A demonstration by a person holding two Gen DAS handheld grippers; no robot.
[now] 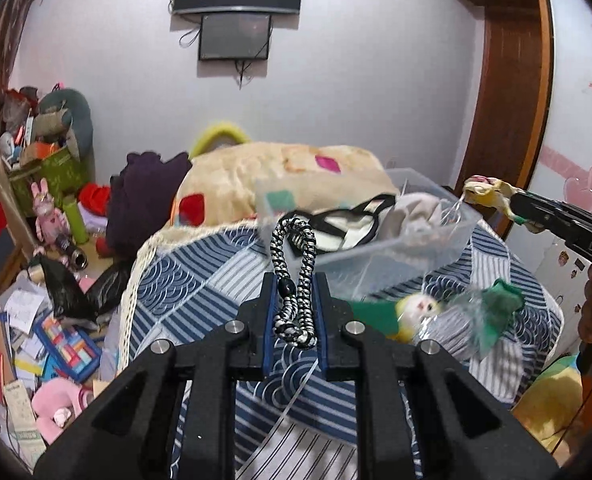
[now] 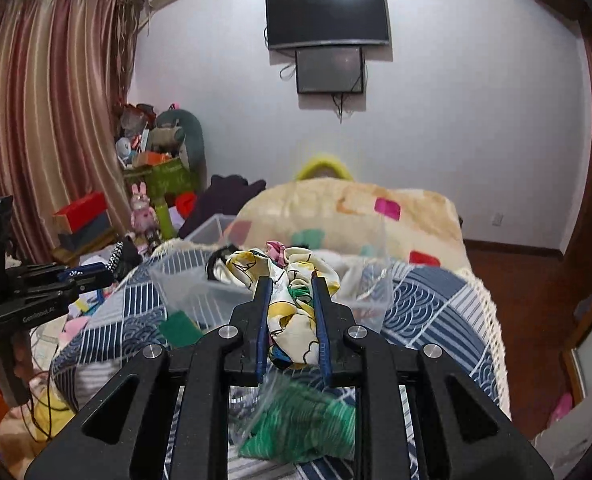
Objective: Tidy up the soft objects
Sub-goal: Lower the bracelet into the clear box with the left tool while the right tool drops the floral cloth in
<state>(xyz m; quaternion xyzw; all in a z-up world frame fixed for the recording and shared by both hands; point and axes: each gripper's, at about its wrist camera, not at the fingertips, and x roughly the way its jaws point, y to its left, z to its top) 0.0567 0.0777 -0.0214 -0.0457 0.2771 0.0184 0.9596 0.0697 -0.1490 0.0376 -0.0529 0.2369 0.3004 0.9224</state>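
Here the clear plastic bin [image 1: 380, 236] sits on the bed's blue patterned quilt [image 1: 183, 280], already holding pale garments. Just in front of it, the left gripper [image 1: 294, 300] pinches a black-and-white braided cord [image 1: 293, 280] between its fingers. The right gripper [image 2: 291, 304] clamps a crumpled yellow printed cloth [image 2: 291, 280] at the bin's near rim. Near the bin lies a bagged green plush, probably a doll [image 1: 436, 312]. Behind it bulks a cream blanket [image 1: 279, 176].
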